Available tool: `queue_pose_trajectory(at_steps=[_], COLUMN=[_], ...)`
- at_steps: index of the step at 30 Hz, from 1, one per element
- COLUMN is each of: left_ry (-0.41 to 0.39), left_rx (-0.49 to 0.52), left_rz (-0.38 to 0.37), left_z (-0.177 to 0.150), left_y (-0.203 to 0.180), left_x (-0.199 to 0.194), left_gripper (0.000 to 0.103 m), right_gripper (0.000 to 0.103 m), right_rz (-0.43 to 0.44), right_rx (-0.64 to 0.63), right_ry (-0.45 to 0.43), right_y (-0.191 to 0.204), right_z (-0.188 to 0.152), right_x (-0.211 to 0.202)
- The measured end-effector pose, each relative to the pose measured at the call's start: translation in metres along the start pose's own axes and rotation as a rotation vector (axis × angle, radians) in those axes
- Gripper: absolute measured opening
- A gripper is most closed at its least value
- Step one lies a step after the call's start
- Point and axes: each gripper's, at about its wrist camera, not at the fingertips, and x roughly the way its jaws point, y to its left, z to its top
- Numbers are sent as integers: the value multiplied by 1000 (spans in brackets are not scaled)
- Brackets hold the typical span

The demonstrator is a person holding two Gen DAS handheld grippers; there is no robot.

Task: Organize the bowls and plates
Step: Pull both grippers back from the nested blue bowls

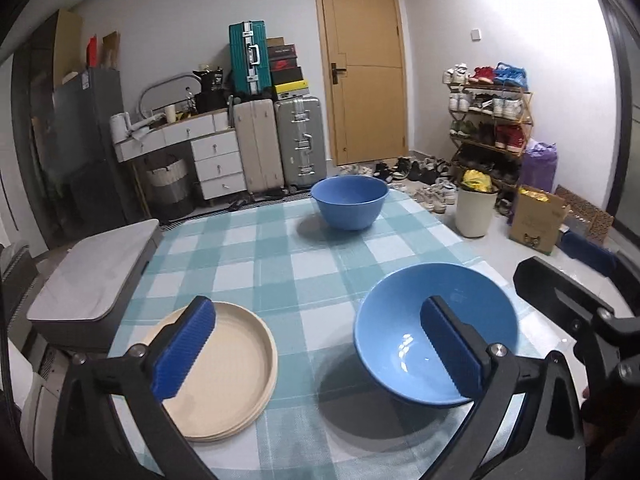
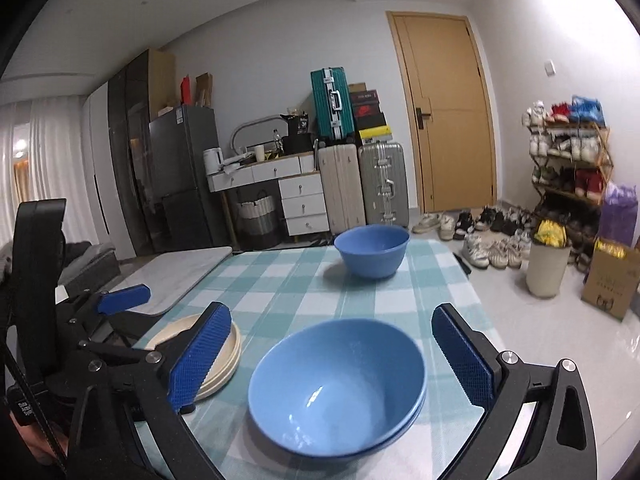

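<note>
Up close on the checked tablecloth [image 1: 280,264] sits a stack of blue bowls [image 2: 336,388]; the right wrist view shows two nested rims, and the top bowl holds nothing but a glossy highlight. A deeper blue bowl [image 1: 350,202] stands alone at the far edge of the table, well apart from the stack, and I cannot see into its bottom. Left of the near bowls lies a stack of cream plates [image 1: 228,368], round, matte, with low upright rims, the top one bare.

The left gripper [image 1: 316,354] hangs above the near edge with its fingers spread wide, one ribbed blue pad [image 1: 184,350] over the plates and the other over the bowl rim, gripping nothing. The right gripper [image 2: 332,364] is likewise spread wide, its pads either side of the stacked bowls without touching them.

Beside the table on the left stands a grey slab-topped unit [image 1: 92,284]. Beyond are suitcases [image 1: 298,142], a white drawer desk [image 1: 216,160], a wooden door [image 1: 364,68], a loaded shoe rack [image 1: 488,120], a white bin [image 1: 476,210] and a cardboard box [image 1: 538,220]. Between the near bowls and the far bowl the cloth lies flat.
</note>
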Motion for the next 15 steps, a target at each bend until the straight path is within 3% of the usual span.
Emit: queue_pose_trajectory(at_steps=[5,15], left_ry=[33,35], left_rx=[-52,-56], left_rz=[-47,-42], left_z=[-6,-16], left_y=[4,4], left_x=[-3,-18], left_gripper=[103,103], right_gripper=[102,102], right_rz=[-12,-47], right_rx=[32,-38], right_ry=[-6,-46], right_y=[-2,12], right_z=[-3,-7], right_x=[-13,-47])
